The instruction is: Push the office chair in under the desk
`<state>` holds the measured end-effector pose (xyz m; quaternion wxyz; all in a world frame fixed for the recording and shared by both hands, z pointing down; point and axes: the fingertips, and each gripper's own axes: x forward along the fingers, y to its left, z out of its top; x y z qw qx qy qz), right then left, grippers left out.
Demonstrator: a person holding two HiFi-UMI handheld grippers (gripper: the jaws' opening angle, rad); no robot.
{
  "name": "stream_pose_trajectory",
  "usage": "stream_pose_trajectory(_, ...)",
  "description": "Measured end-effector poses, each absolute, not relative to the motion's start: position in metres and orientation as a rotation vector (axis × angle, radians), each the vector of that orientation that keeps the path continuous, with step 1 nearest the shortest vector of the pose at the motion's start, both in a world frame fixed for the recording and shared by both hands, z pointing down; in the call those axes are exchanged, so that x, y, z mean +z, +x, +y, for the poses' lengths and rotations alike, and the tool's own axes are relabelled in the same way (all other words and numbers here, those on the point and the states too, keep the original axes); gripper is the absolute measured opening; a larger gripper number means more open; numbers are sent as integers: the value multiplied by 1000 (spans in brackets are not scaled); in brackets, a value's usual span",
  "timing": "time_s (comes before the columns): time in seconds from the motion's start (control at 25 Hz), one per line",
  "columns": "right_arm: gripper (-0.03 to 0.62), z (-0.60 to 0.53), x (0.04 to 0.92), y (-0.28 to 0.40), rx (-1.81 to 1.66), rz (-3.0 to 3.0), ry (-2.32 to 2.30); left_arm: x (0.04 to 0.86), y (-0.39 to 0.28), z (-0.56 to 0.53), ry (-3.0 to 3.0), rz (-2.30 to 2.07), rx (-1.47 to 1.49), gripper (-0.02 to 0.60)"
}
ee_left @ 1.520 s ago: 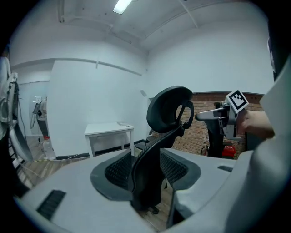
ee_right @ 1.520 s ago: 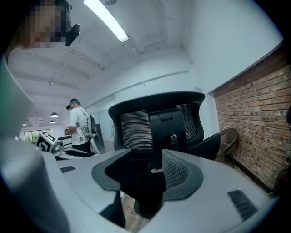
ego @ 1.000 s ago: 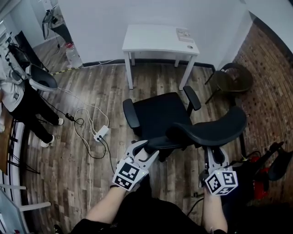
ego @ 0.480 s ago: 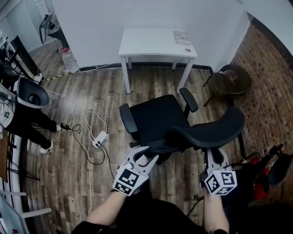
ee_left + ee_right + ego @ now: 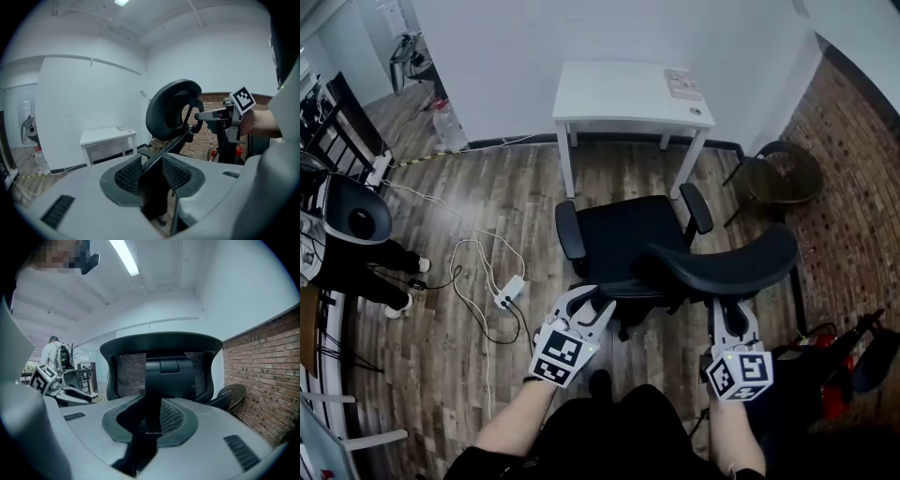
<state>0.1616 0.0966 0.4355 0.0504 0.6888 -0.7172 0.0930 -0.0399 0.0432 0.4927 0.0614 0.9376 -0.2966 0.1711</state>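
A black office chair [image 5: 628,239] with a mesh backrest and two armrests is seen upright at centre, its seat faced toward 12 o'clock. A white desk [image 5: 623,89] is set against the wall at 12 o'clock, near the chair but not touching it.

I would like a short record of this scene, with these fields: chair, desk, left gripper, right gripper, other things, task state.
chair: black, seat towards the desk, standing in front of it
desk: white, beyond the chair
left gripper: jaws have just been closing, on the left edge of the backrest
right gripper: jaws have just been closing, on the backrest's middle bar
other things: power strip left of the chair
task state: chair not yet under the desk
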Motion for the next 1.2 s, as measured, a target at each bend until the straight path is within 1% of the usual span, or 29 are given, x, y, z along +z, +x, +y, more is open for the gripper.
stream_pose_trajectory(0.48,69,51,437,181,282,-2181,2088,494,-23,4,2793,-974,472,138)
stream_pose_trajectory(0.64,60,30,435,186,267,-2224,2040,492,-16,-16,2770,-1031,468,138)
stream_pose_trajectory(0.72,68,17,435,187,254,-2255,2009,492,-13,-29,2754,-1067,467,138)
stream_pose_trajectory(0.8,93,5,435,188,248,-2281,1972,492,-8,-41,2739,-1094,468,138)
stream_pose_trajectory(0.88,127,-6,435,188,241,-2309,1922,491,-4,-52,2728,-1116,468,138)
stream_pose_trajectory(1.0,195,-18,436,189,241,-2349,1875,491,-1,-68,2702,-1171,460,138)
stream_pose_trajectory(1.04,195,-19,439,193,250,-2342,1883,492,-1,-73,2689,-1195,454,138)
stream_pose_trajectory(1.08,171,-18,443,198,262,-2329,1893,492,-1,-79,2676,-1215,449,138)
stream_pose_trajectory(1.12,163,-17,448,204,275,-2317,1898,492,0,-84,2666,-1232,446,138)
stream_pose_trajectory(1.2,159,-16,458,222,308,-2300,1902,491,4,-94,2647,-1256,448,138)
